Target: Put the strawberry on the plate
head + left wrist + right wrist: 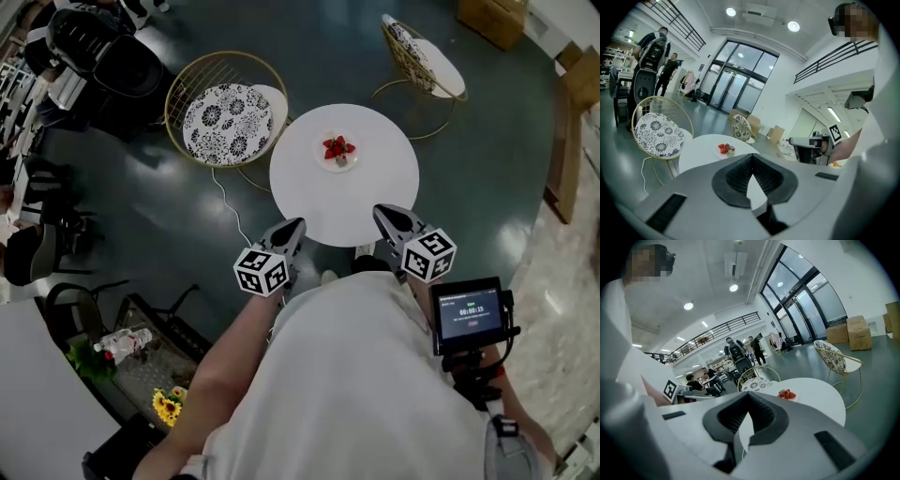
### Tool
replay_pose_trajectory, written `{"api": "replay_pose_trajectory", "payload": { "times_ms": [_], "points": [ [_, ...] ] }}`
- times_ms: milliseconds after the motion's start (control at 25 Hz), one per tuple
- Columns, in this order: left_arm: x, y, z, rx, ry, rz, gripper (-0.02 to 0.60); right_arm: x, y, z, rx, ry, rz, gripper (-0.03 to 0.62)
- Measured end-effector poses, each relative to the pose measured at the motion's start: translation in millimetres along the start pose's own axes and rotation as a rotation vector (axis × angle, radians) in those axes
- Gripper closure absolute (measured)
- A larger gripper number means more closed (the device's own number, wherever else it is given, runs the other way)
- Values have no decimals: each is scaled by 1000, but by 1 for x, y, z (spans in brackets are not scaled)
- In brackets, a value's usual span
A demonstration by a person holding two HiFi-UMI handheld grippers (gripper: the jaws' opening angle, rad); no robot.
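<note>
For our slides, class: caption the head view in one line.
Strawberries on the plate; left gripper and right gripper, both shut, near the table.

The plate (354, 160) sits on the round surface (375, 197), toward its far side and slightly left of centre, with the strawberries (337, 147) on it. Both grippers hang over the surface's near edge, well apart from the plate: the left gripper (293, 226) at the near left, the right gripper (386, 215) at the near right. A cushioned chair (225, 117) stands on the floor just left of the surface. A second chair (424, 54) stands beyond it, far right. Cardboard boxes (492, 17) lie farther right still.
</note>
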State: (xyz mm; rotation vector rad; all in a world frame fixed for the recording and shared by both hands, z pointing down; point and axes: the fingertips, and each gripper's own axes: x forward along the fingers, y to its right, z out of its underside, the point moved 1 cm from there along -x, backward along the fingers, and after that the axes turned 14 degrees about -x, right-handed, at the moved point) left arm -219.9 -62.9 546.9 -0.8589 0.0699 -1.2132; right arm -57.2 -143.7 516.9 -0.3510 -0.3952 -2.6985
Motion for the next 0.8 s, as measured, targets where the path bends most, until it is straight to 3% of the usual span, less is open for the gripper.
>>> {"api": "replay_pose_trajectory", "payload": {
  "times_ms": [320, 560, 800],
  "points": [
    [-33, 28, 28, 113, -32, 61, 575, -35, -51, 20, -12, 24, 46, 588],
    [-32, 31, 35, 123, -51, 74, 575, -38, -56, 24, -15, 23, 64, 588],
    [-23, 27, 29, 127, -40, 41, 575, -32, -50, 16, -32, 29, 41, 588]
  ]
}}
